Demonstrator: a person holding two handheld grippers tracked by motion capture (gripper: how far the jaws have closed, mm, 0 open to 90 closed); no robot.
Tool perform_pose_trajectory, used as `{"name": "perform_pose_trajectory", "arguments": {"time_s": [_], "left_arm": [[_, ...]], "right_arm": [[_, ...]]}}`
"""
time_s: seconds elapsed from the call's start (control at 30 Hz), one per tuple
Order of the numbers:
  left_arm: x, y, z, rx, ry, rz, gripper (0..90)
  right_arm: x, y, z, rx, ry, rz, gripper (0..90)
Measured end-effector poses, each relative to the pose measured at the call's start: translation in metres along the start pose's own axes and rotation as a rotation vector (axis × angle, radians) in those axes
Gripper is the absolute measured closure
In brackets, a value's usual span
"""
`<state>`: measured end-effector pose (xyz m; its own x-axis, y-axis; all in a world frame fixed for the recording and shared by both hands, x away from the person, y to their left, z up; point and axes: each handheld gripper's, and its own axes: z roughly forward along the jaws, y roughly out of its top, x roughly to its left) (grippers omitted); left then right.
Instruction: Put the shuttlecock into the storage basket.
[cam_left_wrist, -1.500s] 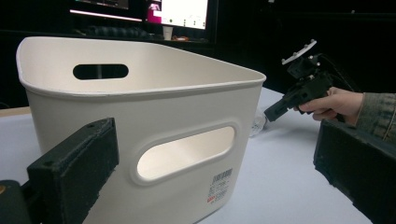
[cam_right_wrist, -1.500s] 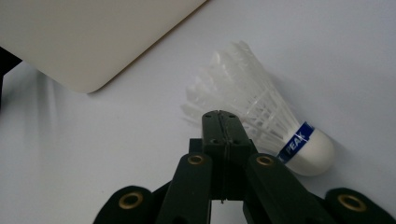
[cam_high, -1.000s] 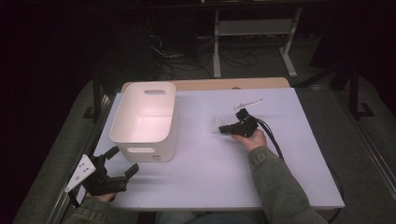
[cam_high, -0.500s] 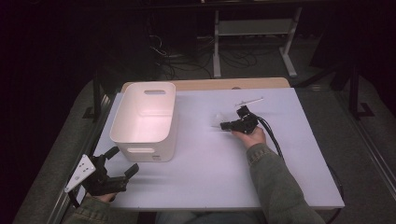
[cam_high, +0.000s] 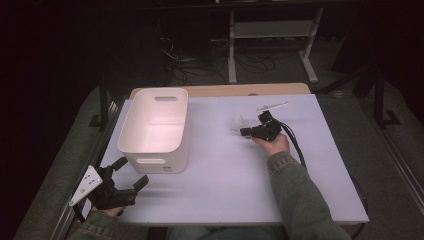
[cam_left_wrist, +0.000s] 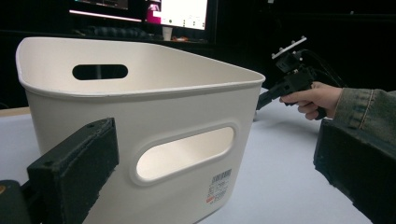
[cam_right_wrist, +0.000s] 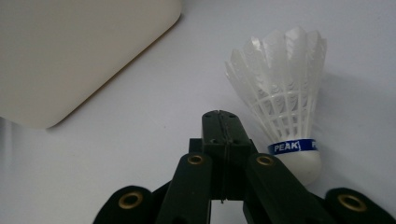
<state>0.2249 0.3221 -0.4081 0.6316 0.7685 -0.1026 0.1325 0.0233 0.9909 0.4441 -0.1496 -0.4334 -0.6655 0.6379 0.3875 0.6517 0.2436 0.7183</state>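
Far left, near the table's front corner in the high view: left gripper (cam_high: 131, 173), jaws spread wide apart, nothing between them, aimed at the near wall of the white bin (cam_high: 150, 131). Through its own camera, two black padded jaws flanking that wall, with an oval handle slot and a small printed label low on the plastic.

Next to the right: the bin itself, an open-topped tub with rounded corners, standing on the pale table (cam_high: 210, 185).

Right of the bin, on bare tabletop well apart from it: a shuttlecock (cam_right_wrist: 284, 98), lying on its side. White plastic skirt, translucent and ribbed, latticed lower down and flaring to scalloped tips; a blue band with "PEAK" in white letters around the neck; a rounded white cork end. Faint and small in the high view (cam_high: 237, 123), just ahead of the right gripper's tips.

Farther right: right gripper (cam_right_wrist: 223, 122), held in a hand with a green sleeve, jaws pressed fully together with nothing caught between them. Closed tips just beside the shuttlecock's cork end; touching or not, cannot tell.
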Motion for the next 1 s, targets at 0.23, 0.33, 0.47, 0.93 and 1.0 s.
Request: {"name": "perform_pose_trajectory", "arguments": {"time_s": [0.23,0.33,0.47,0.93,1.0], "left_arm": [[0.000,0.000,0.000,0.001,-0.001,0.005,0.0],[0.000,0.000,0.000,0.002,0.000,0.006,0.0],[0.000,0.000,0.000,0.004,0.002,0.006,0.0],[0.000,0.000,0.000,0.005,0.003,0.006,0.0],[0.000,0.000,0.000,0.003,0.005,0.001,0.0]], "right_arm": [[-0.002,0.003,-0.009,-0.018,-0.008,-0.006,88.7],[-0.004,0.004,-0.013,-0.028,-0.011,-0.021,86.1],[-0.004,0.006,-0.017,-0.027,-0.017,-0.021,80.7],[-0.001,0.025,-0.028,-0.027,-0.020,-0.064,22.1],[-0.001,0.026,-0.028,-0.025,-0.013,-0.068,13.9]]}}
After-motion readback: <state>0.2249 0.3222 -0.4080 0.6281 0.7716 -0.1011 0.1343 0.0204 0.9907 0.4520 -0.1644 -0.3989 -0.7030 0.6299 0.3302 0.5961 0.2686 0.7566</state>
